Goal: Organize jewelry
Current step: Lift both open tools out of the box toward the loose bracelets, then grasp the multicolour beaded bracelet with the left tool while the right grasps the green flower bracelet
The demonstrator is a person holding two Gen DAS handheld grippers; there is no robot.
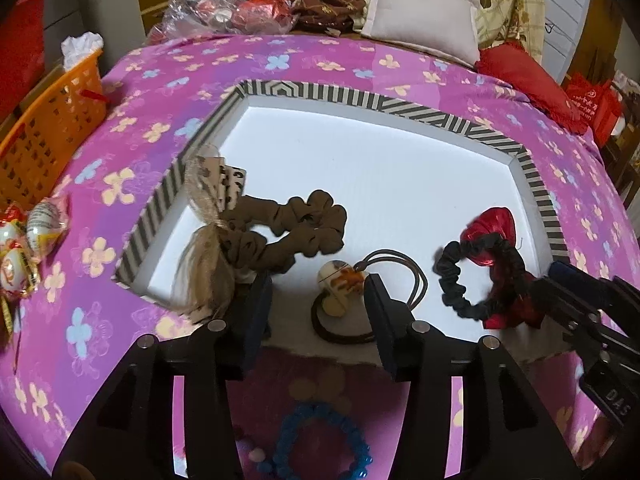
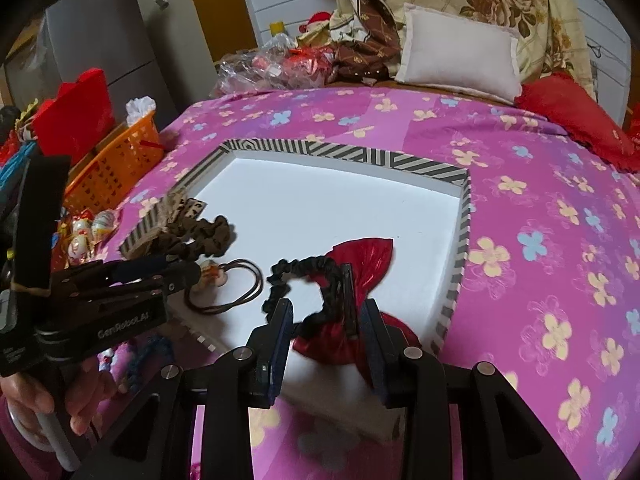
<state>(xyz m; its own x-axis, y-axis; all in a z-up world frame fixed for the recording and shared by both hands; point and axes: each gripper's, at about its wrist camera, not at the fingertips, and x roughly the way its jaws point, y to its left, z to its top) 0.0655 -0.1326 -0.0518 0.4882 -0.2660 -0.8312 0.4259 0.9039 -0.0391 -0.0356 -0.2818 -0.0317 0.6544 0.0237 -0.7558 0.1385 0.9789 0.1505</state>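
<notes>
A striped-rim white tray (image 1: pixel 420 110) (image 2: pixel 460 256) lies on the pink flowered bedspread. In it lie a brown scrunchie with a beige bow (image 1: pixel 304 228) (image 2: pixel 208 236), a brown hair tie with a white-orange charm (image 1: pixel 340 284) (image 2: pixel 236 284), and a black scrunchie with a red bow (image 1: pixel 480 276) (image 2: pixel 360 264). My left gripper (image 1: pixel 318 292) is open, its fingers either side of the charm hair tie. My right gripper (image 2: pixel 326 320) is open, its fingers around the black-and-red scrunchie at the tray's near edge. A blue bead bracelet (image 1: pixel 320 444) lies on the bedspread under the left gripper.
An orange basket (image 1: pixel 48 132) (image 2: pixel 116 164) stands left of the bed. Wrapped candies (image 1: pixel 28 236) (image 2: pixel 88 232) lie left of the tray. Pillows, clothes and plastic bags (image 1: pixel 360 4) pile at the bed's far end. A red cushion (image 2: pixel 572 120) lies far right.
</notes>
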